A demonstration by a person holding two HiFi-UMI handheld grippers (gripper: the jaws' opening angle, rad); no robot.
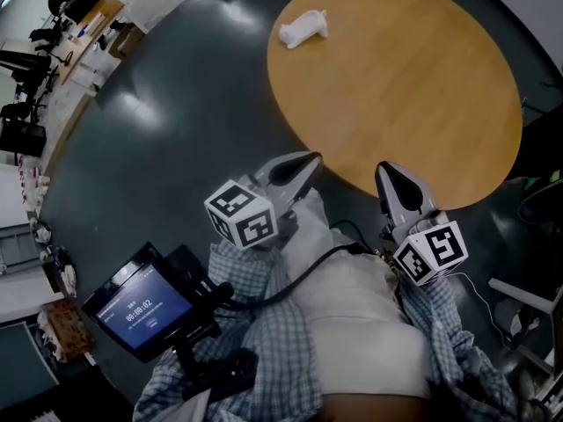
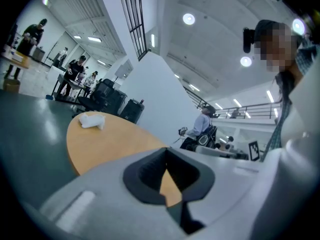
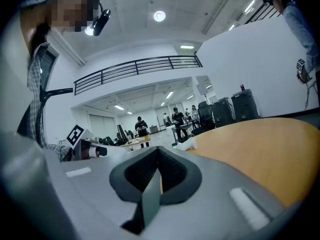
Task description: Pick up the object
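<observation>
A small white soft object [image 1: 303, 28] lies near the far left edge of the round wooden table [image 1: 413, 104]. It also shows as the white object [image 2: 91, 120] in the left gripper view and, small and distant, as the white object [image 3: 189, 144] in the right gripper view. My left gripper [image 1: 302, 163] is held close to my body, just short of the table's near edge. Its jaws are shut with nothing in them [image 2: 167, 178]. My right gripper [image 1: 388, 172] hovers beside it at the table's near rim, also shut and empty [image 3: 156, 178]. Both are far from the object.
A mounted phone with a lit screen [image 1: 141, 306] sits at my lower left. Dark floor [image 1: 176, 148] surrounds the table. Desks and gear [image 1: 70, 33] line the far left. People [image 2: 75, 74] and black cases [image 3: 235, 106] stand beyond the table. Metal legs [image 1: 528, 323] are at the right.
</observation>
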